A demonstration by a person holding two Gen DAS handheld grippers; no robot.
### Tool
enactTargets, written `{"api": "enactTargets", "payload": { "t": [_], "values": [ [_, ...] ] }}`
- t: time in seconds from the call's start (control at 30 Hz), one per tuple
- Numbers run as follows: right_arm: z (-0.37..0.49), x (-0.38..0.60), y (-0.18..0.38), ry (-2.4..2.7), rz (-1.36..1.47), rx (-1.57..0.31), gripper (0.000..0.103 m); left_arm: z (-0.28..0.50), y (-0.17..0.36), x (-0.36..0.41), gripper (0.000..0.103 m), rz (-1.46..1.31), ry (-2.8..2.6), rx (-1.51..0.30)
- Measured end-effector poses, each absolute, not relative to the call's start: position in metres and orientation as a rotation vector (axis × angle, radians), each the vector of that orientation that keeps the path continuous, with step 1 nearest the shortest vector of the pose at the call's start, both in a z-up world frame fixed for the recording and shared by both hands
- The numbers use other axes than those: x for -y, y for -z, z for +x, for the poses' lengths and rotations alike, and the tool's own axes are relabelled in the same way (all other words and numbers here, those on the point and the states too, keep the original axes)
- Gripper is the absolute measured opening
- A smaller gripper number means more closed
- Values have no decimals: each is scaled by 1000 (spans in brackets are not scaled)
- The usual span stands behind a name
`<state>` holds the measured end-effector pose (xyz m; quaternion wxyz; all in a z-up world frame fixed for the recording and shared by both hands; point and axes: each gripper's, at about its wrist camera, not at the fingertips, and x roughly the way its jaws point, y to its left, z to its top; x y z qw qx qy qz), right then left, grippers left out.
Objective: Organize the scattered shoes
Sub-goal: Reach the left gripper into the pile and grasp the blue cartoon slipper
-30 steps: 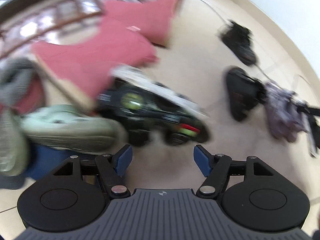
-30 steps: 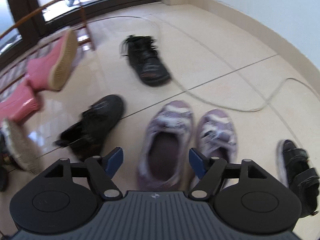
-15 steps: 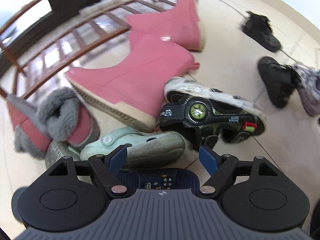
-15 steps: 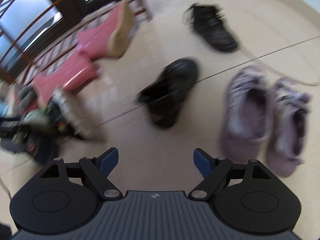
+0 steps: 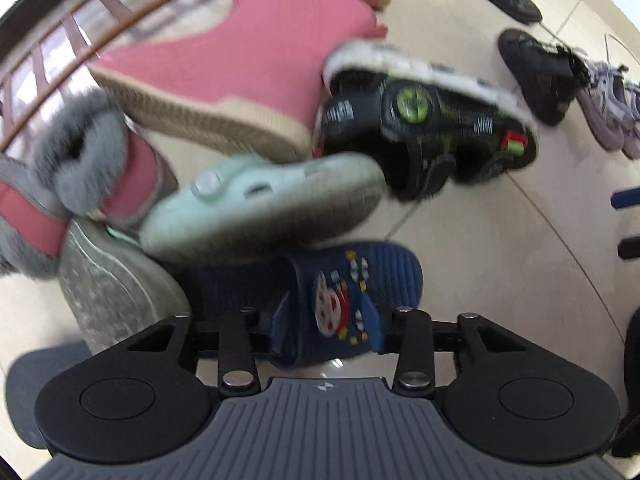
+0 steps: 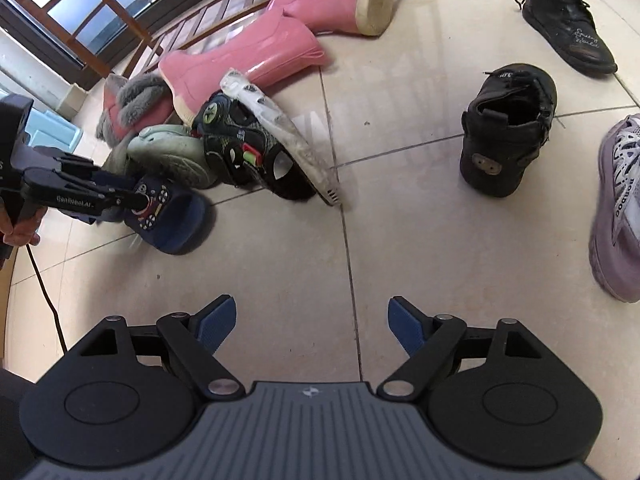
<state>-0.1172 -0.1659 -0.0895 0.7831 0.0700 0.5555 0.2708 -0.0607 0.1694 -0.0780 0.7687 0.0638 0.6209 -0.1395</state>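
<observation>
A navy blue slipper [image 5: 384, 276] with a cartoon strap lies at the near edge of a shoe pile. My left gripper [image 5: 326, 332] points down over it, its jaws closing, and the pads press on both sides of the strap. The right wrist view shows the same left gripper [image 6: 140, 204] on the slipper [image 6: 176, 220]. My right gripper [image 6: 310, 320] stands open above bare floor tile with nothing between its fingers. The pile holds a mint clog [image 5: 260, 208], a black-and-green sandal [image 5: 424, 120] and pink boots [image 5: 248, 60].
A grey-furred pink boot [image 6: 132, 104] and a silver shoe [image 5: 108, 280] lie at the pile's left. To the right sit a black ankle shoe [image 6: 508, 128], a black laced shoe [image 6: 568, 28] and a lilac sneaker [image 6: 620, 208]. A wooden rack [image 6: 120, 20] stands behind.
My left gripper came down over the pile onto the blue slipper and its jaws narrowed around the strap. The right gripper swung left, from the lilac sneakers toward the pile.
</observation>
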Motion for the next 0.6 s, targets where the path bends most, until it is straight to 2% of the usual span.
{"api": "enactTargets", "payload": {
  "t": [0.17,0.6],
  "values": [
    [-115,170,92,-560,152,-1206,88,-68,80,-169,17,73,314,-1341],
    [-120,183,101,-530,86,-1203,88,-82,87,-100,14,-102,476,-1377]
  ]
}}
